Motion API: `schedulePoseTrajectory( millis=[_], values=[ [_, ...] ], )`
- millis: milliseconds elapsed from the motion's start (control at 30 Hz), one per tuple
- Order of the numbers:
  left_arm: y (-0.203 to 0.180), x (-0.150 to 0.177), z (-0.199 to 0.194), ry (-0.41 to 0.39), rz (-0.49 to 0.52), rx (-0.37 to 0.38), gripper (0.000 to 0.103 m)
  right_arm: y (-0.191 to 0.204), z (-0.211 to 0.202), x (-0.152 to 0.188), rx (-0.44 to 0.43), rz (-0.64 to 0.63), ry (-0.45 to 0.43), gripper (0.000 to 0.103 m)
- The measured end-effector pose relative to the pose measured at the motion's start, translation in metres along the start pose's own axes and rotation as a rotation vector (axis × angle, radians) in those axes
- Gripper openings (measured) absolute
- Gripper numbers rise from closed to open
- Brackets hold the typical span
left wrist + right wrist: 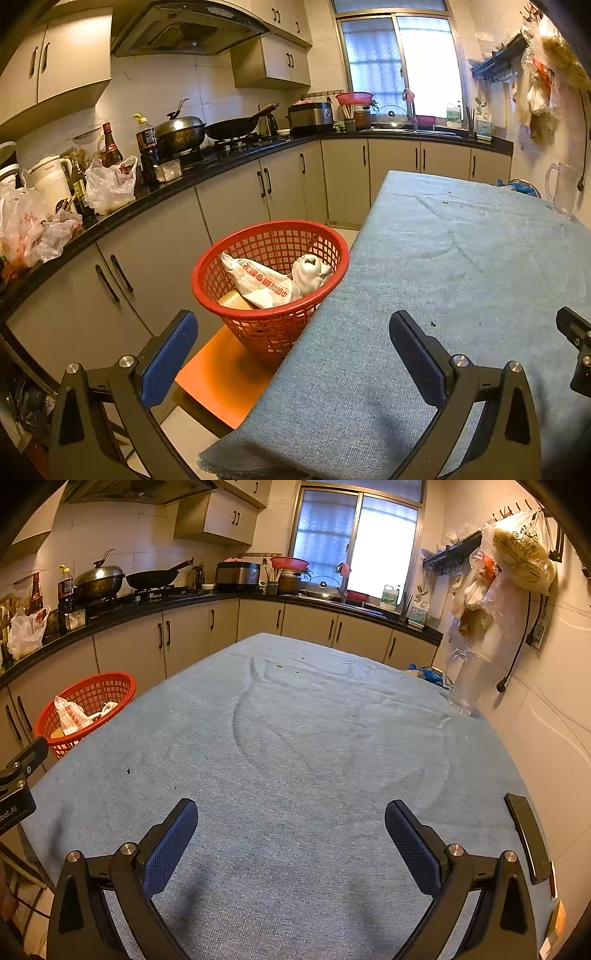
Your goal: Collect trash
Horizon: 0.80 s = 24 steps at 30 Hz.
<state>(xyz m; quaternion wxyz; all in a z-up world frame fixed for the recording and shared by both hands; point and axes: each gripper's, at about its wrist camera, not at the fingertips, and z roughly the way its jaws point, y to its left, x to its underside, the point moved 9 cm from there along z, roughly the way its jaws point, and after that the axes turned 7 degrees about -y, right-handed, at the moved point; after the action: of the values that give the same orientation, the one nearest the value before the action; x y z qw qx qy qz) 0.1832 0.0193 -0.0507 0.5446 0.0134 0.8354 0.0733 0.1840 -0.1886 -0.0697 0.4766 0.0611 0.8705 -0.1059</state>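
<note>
A: Left wrist view first?
B: The left gripper [293, 354] is spread wide, holding nothing. At 12 o'clock from it the red basket [271, 275] sits on an orange stool [221, 376], touching the table [461, 295] edge, with a printed bag [258, 280] and crumpled wrapper [310, 271] inside.
A: Right wrist view?
B: The right gripper [291, 836] is also released and empty over bare blue cloth; the basket shows at 10 o'clock. Collection looks nearly done. Next probably means picking up the tiny green scraps [279, 667] at 12 o'clock.

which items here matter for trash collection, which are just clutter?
Job:
red plastic mesh basket
crumpled white printed bag inside it
small dark crumbs on blue tablecloth

Clutter:
clear plastic pitcher
black wok
white electric kettle
</note>
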Motion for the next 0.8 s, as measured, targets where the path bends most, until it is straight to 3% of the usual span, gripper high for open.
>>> schedulePoseTrajectory(
  millis=[800],
  values=[
    [-0.0011,0.0043,0.0023,0.0,0.015,-0.001,0.103,0.0042,0.0005,0.0033,-0.001,-0.019,0.01,0.102]
  ],
)
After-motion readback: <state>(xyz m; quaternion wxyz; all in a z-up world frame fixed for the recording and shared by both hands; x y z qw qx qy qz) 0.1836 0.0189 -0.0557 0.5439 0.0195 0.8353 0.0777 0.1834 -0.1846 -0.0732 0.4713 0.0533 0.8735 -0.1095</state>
